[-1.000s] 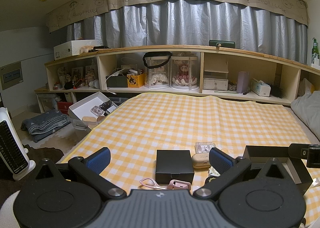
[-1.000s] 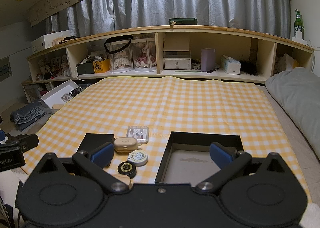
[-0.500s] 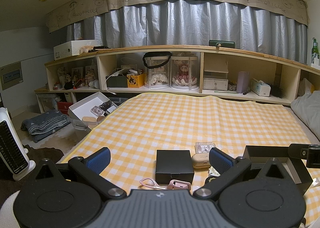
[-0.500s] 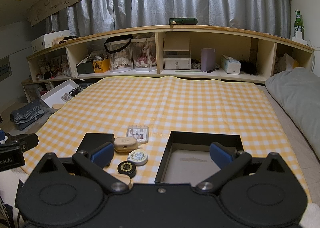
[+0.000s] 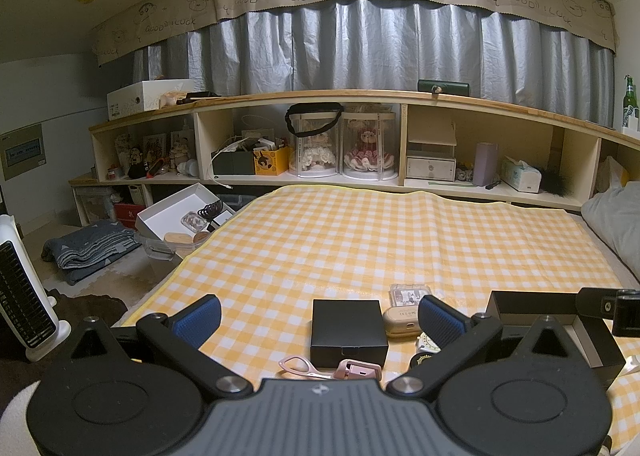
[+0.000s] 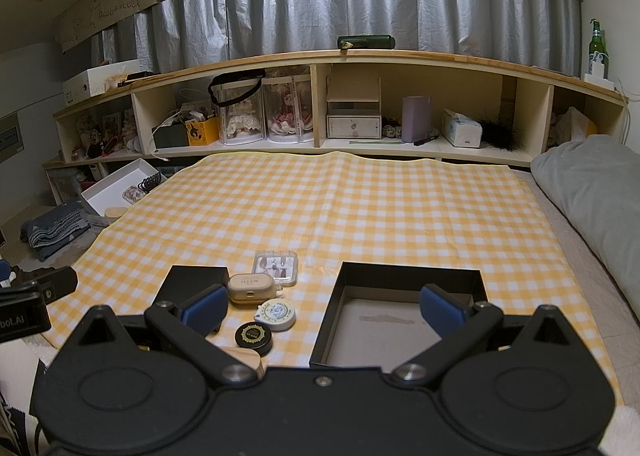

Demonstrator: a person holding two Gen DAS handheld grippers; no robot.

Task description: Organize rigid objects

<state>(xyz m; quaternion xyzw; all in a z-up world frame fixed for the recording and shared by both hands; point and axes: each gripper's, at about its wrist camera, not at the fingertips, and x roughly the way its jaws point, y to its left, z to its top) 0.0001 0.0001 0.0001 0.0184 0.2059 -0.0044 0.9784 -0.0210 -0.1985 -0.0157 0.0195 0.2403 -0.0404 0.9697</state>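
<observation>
Earbud case (image 6: 251, 288) and tins lie unsorted at nine o'clock of our empty black tray (image 6: 404, 320); both tools gape, awaiting a first pick.

Yellow-checked cloth (image 6: 360, 199) covers the bed. Open black tray (image 6: 404, 308) sits near its front edge. Left of the tray: clear case (image 6: 276, 262), beige earbud case (image 6: 251, 288), white round tape (image 6: 276, 314), black round tin (image 6: 253, 335), closed black box (image 5: 348, 326), pink clip (image 5: 332, 368).
</observation>
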